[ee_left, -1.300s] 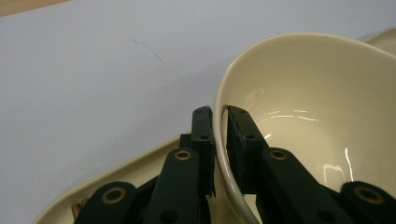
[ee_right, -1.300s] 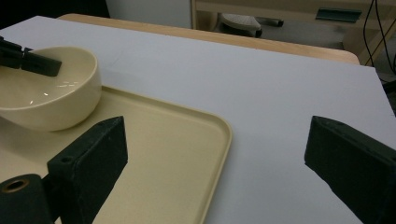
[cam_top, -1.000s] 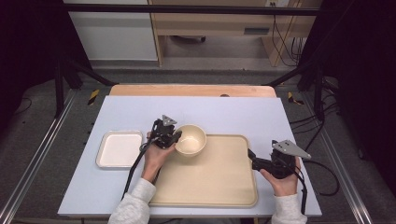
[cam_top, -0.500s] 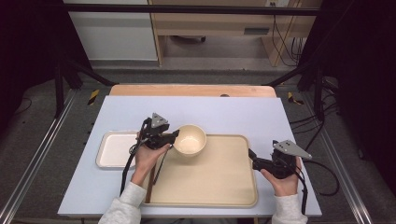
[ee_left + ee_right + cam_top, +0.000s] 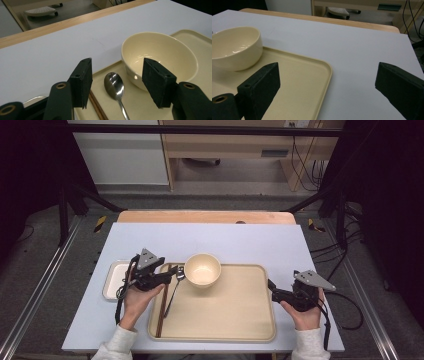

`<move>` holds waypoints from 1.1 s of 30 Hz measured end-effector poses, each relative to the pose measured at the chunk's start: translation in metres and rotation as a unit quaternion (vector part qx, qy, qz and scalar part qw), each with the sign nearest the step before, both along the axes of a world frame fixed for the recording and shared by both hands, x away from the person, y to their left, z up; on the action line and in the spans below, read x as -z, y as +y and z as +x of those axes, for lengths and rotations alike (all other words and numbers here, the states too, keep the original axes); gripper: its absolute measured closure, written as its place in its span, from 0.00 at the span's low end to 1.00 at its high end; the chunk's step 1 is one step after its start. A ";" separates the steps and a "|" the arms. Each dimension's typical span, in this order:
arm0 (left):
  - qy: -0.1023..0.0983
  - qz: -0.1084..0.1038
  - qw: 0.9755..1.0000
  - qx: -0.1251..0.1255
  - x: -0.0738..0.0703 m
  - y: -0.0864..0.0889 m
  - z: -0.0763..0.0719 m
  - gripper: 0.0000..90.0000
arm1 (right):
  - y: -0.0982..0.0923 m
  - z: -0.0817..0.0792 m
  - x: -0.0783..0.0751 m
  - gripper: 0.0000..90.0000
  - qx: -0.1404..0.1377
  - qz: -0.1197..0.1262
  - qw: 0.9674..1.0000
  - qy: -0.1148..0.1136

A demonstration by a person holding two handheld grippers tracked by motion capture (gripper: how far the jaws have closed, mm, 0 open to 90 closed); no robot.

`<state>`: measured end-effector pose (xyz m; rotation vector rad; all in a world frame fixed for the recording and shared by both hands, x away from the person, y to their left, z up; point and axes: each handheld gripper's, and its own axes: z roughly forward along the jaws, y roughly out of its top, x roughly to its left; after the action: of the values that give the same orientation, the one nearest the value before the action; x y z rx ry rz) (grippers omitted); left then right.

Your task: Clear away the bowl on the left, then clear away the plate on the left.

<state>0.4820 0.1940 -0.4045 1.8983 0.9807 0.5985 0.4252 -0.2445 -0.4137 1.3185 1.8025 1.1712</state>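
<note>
My left hand-held gripper (image 5: 113,83) is released, jaws apart and empty, above the spoon (image 5: 115,87) at the tray's (image 5: 235,332) left edge, bowl (image 5: 160,57) just beside. My right hand-held gripper (image 5: 325,93) is released near the bench's right edge.

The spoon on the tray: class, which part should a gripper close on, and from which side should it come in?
Probably the handle of the spoon, from above, jaws straddling its width. It lies flat on the tray, bowl end beside the cream bowl, so that end is crowded. The chopsticks lie close alongside, leaving little room. The open left gripper hovers nearest.
</note>
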 end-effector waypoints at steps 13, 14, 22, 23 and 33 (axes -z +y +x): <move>-0.018 -0.008 1.000 -0.019 0.001 0.038 -0.020 0.38 | -0.006 -0.002 -0.002 0.07 0.008 0.003 1.000 -0.003; -0.016 -0.008 1.000 -0.023 0.002 0.041 -0.020 0.37 | -0.005 -0.002 -0.001 0.07 0.009 0.005 1.000 -0.002; -0.020 0.005 0.998 -0.053 0.008 0.066 -0.027 0.33 | -0.004 -0.001 0.001 0.07 0.007 0.000 1.000 0.000; -0.020 0.001 0.998 -0.057 0.009 0.069 -0.028 0.33 | -0.004 -0.001 0.000 0.07 0.007 0.001 1.000 0.000; -0.015 -0.006 0.996 -0.089 0.010 0.095 -0.025 0.32 | -0.003 0.001 0.002 0.07 0.006 0.000 1.000 0.004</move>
<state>0.4571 0.2890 -0.4146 1.7987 1.1385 0.7215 0.4262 -0.2473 -0.4161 1.3338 1.7978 1.1616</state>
